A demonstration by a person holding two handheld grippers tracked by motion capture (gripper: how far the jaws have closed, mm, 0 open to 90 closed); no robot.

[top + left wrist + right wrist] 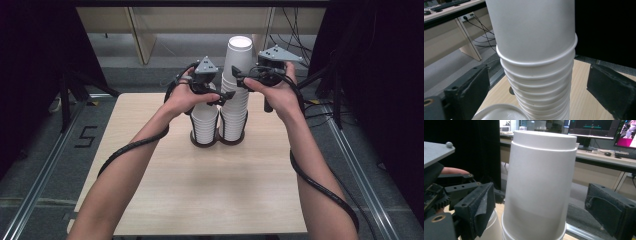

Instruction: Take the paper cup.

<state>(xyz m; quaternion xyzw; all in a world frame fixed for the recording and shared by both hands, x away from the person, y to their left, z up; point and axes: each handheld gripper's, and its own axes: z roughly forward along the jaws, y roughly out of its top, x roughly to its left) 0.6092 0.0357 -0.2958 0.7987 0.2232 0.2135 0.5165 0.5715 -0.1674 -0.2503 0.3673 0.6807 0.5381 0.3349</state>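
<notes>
**Inspector:** Start nearest the person. What stands on the table [200,190]?

**Operator:** Two piles of upturned white paper cups, each on a dark round base [204,143], touching side by side past the middle of the table. The short stack [205,125] stands at nine o'clock of the tall stack [235,110].

**Inspector:** State of the left tongs [222,97]?

**Operator:** Released. They come in from nine o'clock, above the short stack, and straddle the tall stack about halfway up. In the left gripper view there is a gap between each pad and the cup rims.

**Inspector:** And the right tongs [240,77]?

**Operator:** Also released. They come in from three o'clock, higher up, with a pad on either side of the top cup [541,177]. Neither pad presses on its wall. Beyond them are a floor rail and a desk [599,157] with screens, well clear of the work.

**Inspector:** Step in hand, in your judgement?

**Operator:** Lifting the top cup off the tall stack while the lower cups are held down.

**Inspector:** Recommendations?

**Operator:** Close the left tongs first, below the second rim, and only firmly enough to steady the pile. Paper walls dent easily. Set the right pads square on the top cup's wall, well above its rim, so the cup beneath is not caught. Pull straight towards twelve o'clock, along the stack's axis. A sideways pull could tip the pile onto the short stack. If nested cups cling, a slight twist should free them.
</notes>
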